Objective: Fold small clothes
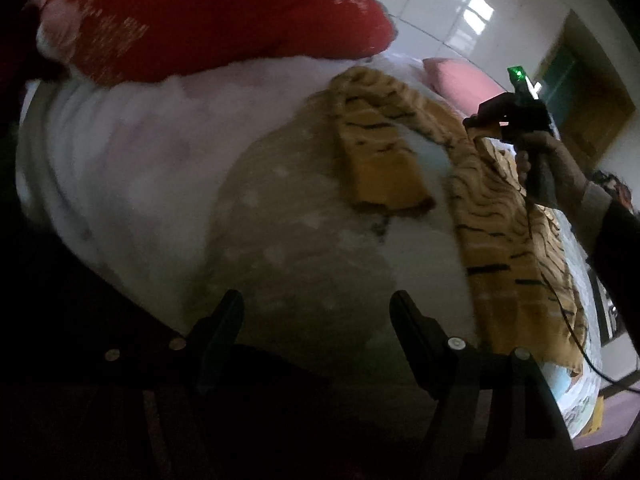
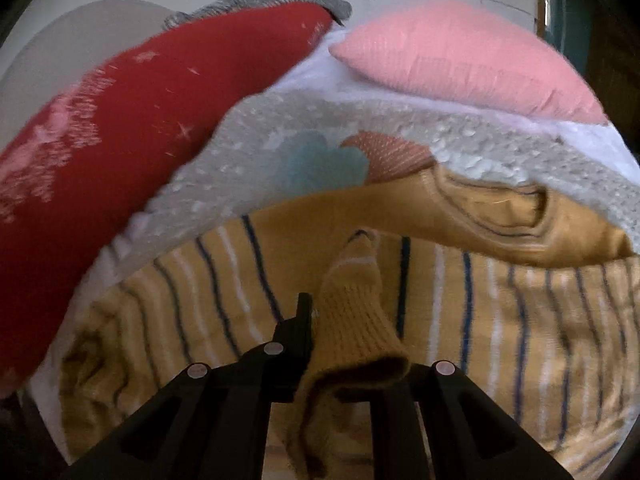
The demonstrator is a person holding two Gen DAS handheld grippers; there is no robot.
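My right tongs [image 2: 340, 312] are clamped on a ribbed mustard cuff [image 2: 356, 320] of the yellow striped sweater [image 2: 500, 320], which lies spread on the bed [image 2: 224, 168] just beneath and ahead of them. My left tongs [image 1: 316, 312] stand wide apart with nothing between the fingers, over bare bedcover. The sweater sits off to their right, a red pillow [image 1: 200, 12] farther ahead, and a pink pillow [image 2: 460, 56] beyond the right tongs.
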